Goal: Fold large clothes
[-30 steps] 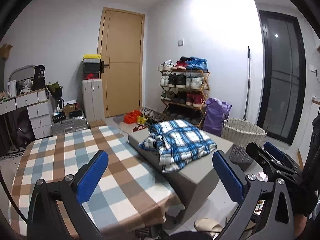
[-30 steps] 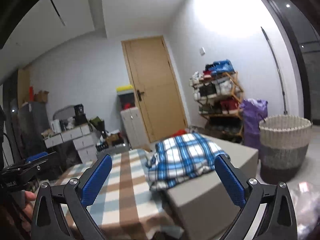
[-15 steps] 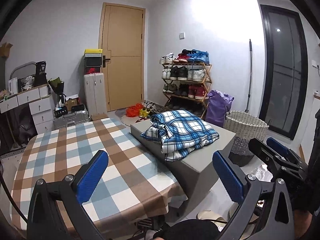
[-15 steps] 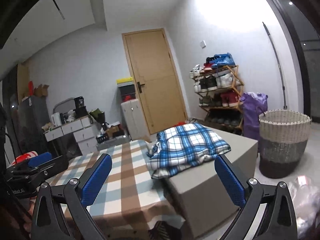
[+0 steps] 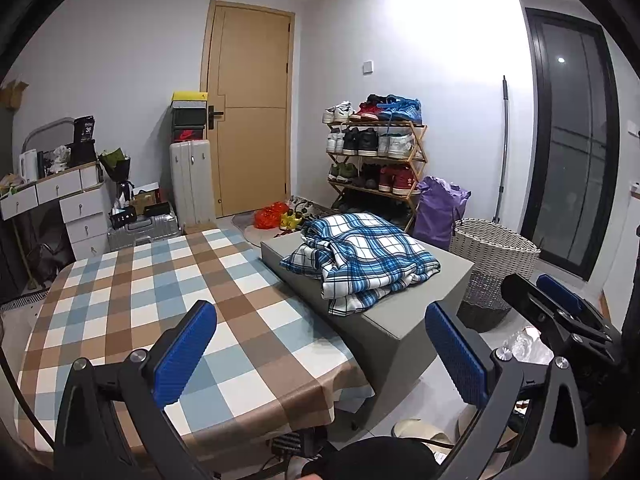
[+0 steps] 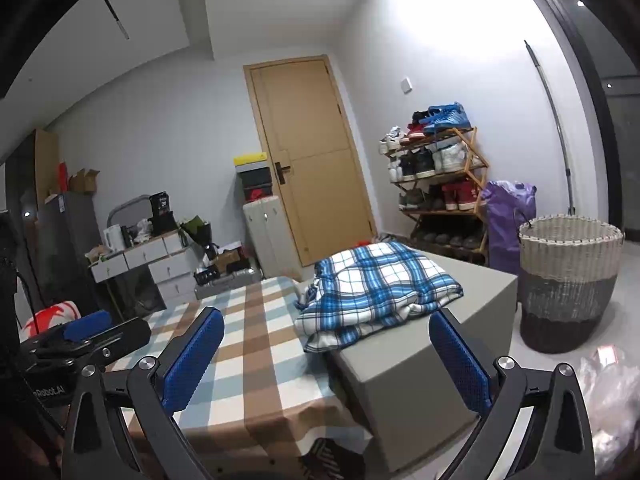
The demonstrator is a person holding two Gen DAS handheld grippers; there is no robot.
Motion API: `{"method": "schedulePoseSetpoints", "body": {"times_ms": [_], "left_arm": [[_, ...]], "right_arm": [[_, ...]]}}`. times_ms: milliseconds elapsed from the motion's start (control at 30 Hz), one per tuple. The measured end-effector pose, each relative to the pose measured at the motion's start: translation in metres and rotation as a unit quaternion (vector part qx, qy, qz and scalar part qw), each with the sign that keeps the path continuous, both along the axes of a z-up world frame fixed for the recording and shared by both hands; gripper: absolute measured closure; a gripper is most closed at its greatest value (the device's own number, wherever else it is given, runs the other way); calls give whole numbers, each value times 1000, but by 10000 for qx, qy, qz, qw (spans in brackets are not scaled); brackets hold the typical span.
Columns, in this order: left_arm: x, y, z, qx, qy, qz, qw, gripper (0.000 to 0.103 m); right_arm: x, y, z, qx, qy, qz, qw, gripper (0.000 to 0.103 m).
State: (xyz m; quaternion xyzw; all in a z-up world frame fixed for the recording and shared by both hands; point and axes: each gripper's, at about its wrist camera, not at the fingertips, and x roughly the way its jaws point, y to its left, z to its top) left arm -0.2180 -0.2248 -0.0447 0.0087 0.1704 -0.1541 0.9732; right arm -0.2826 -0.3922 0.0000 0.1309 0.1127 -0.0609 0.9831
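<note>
- Peering past the fisheye's black corners, I lose the room's edges; the wicker basket (image 5: 494, 248) is partly hidden behind the grey box (image 5: 404, 320).
- Left gripper (image 5: 320, 354): blue pads spread wide, touching nothing, low in frame.
- Right gripper (image 6: 326, 354): likewise wide apart, holding nothing.
- Plaid garment (image 5: 364, 258) lies bunched on the grey box, right of the checked table (image 5: 132, 280).

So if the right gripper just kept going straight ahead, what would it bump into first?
Probably the blue plaid garment heaped on the grey box. The right gripper, open and empty, points at its near edge, though depth is hard to judge here.
</note>
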Motion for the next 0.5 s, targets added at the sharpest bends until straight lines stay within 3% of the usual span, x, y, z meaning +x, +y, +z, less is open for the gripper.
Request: {"method": "schedulePoseSetpoints", "body": {"times_ms": [500], "left_arm": [[-2,5,4,-35,40,-27,10000,1]], "right_arm": [[-6,7,2,-104,-59,11,9999,0]]}}
